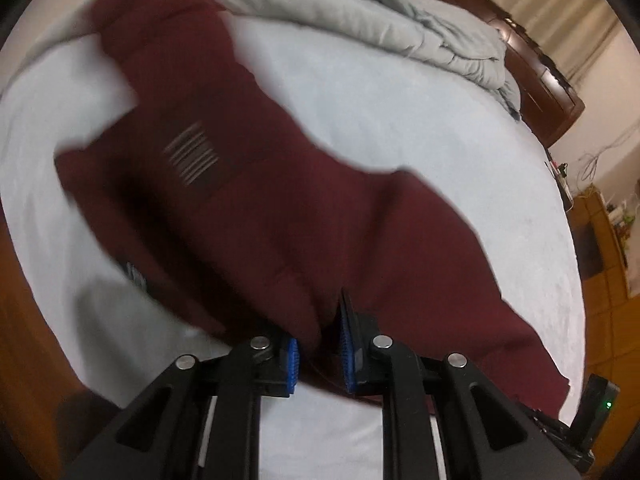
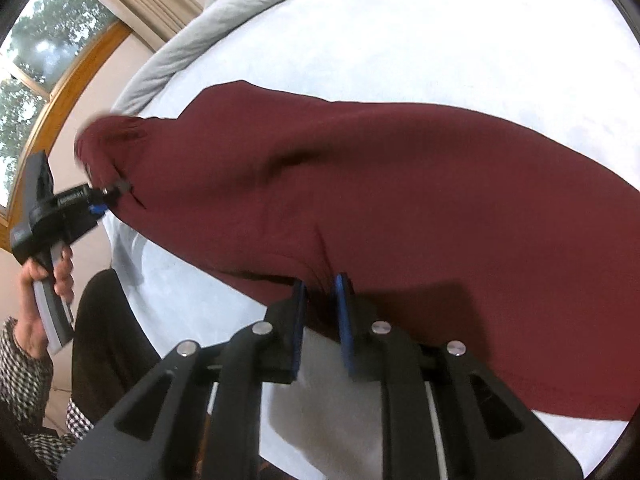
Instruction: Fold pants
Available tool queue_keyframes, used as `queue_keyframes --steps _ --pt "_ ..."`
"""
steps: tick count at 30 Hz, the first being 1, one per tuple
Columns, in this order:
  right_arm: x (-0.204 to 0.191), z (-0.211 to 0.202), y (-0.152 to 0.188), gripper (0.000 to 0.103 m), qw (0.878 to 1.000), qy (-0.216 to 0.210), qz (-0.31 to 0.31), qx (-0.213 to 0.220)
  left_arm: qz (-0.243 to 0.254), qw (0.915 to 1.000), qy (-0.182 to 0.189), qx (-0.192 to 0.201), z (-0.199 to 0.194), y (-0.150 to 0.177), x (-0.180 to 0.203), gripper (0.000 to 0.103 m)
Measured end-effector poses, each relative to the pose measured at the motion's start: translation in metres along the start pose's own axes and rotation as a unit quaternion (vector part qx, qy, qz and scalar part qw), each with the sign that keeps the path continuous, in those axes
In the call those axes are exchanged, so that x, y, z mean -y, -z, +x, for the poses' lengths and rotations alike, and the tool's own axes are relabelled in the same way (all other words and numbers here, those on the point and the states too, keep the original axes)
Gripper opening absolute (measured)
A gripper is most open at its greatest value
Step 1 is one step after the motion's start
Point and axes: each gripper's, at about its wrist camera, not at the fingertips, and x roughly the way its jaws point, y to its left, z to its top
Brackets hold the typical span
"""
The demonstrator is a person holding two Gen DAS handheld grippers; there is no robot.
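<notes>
Pants (image 2: 360,184), maroon, hang between both hand-held grippers, left (image 1: 318,344) and right (image 2: 320,300), each pinching their edge above the bed (image 2: 400,40).

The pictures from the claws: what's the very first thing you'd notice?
The big dark red pants jump out first, stretched across the white bed sheet and lifted at the near edge. The left claw and the right claw each pinch that edge between blue pads. At the bed's far end, a rumpled grey quilt lies bunched.
</notes>
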Motion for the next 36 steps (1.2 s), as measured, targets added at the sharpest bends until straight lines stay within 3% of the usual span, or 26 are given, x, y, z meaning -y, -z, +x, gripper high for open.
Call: queue_keyframes --steps 2,4,5,6,8,9,10,13,16,20,22,24,27,29,33,36 --pt "-0.006 -0.001 0.001 0.021 1.0 0.011 -0.01 -0.003 -0.011 0.9999 0.008 0.004 0.0 0.007 -0.027 0.022" --pt "-0.012 -0.002 0.001 0.027 1.0 0.015 -0.017 -0.006 -0.042 0.9985 0.033 -0.008 0.0 0.001 -0.042 0.037" --pt "-0.013 -0.004 0.002 0.035 1.0 0.015 -0.017 -0.008 -0.056 0.9974 0.043 -0.016 0.004 0.001 -0.044 0.056" --pt "-0.014 -0.006 0.003 0.038 1.0 0.014 -0.016 -0.008 -0.067 0.997 0.033 -0.018 0.008 -0.002 -0.047 0.061" --pt "-0.014 -0.009 0.007 0.039 1.0 0.016 -0.015 -0.009 -0.068 0.9973 0.021 -0.018 0.021 -0.007 -0.05 0.059" --pt "-0.01 -0.006 0.01 0.04 0.999 0.027 -0.015 -0.021 -0.064 0.9974 0.005 -0.032 0.027 -0.007 -0.054 0.049" --pt "-0.011 -0.002 0.011 0.04 0.998 0.041 -0.012 -0.038 -0.064 0.9967 -0.008 -0.049 0.033 -0.009 -0.055 0.046" --pt "-0.001 -0.009 0.02 0.036 0.999 0.038 0.003 -0.037 -0.072 0.9965 -0.001 -0.044 0.022 -0.004 -0.053 0.048" --pt "0.018 -0.034 0.031 0.042 0.999 0.032 0.039 -0.012 -0.06 0.9972 0.01 -0.044 0.004 0.011 -0.041 0.059" --pt "0.058 -0.064 0.049 0.043 0.992 0.003 0.125 0.014 -0.044 0.9923 0.072 -0.091 0.014 0.04 0.0 0.06" --pt "0.076 -0.076 0.06 0.043 0.986 -0.022 0.164 0.028 -0.044 0.984 0.113 -0.13 0.032 0.053 0.027 0.059" --pt "0.092 -0.088 0.069 0.043 0.98 -0.026 0.192 0.046 -0.034 0.9774 0.131 -0.163 0.047 0.062 0.053 0.058" --pt "0.113 -0.109 0.081 0.043 0.971 -0.014 0.227 0.07 0.019 0.9715 0.154 -0.18 0.054 0.074 0.104 0.058" --pt "0.134 -0.126 0.089 0.043 0.964 0.004 0.254 0.083 0.084 0.9712 0.156 -0.16 0.049 0.077 0.14 0.058" --pt "0.17 -0.143 0.107 0.043 0.946 0.032 0.312 0.085 0.201 0.9675 0.123 -0.091 0.047 0.072 0.2 0.062" --pt "0.187 -0.136 0.116 0.053 0.936 0.033 0.344 0.066 0.24 0.9617 0.101 -0.085 0.067 0.074 0.225 0.063"
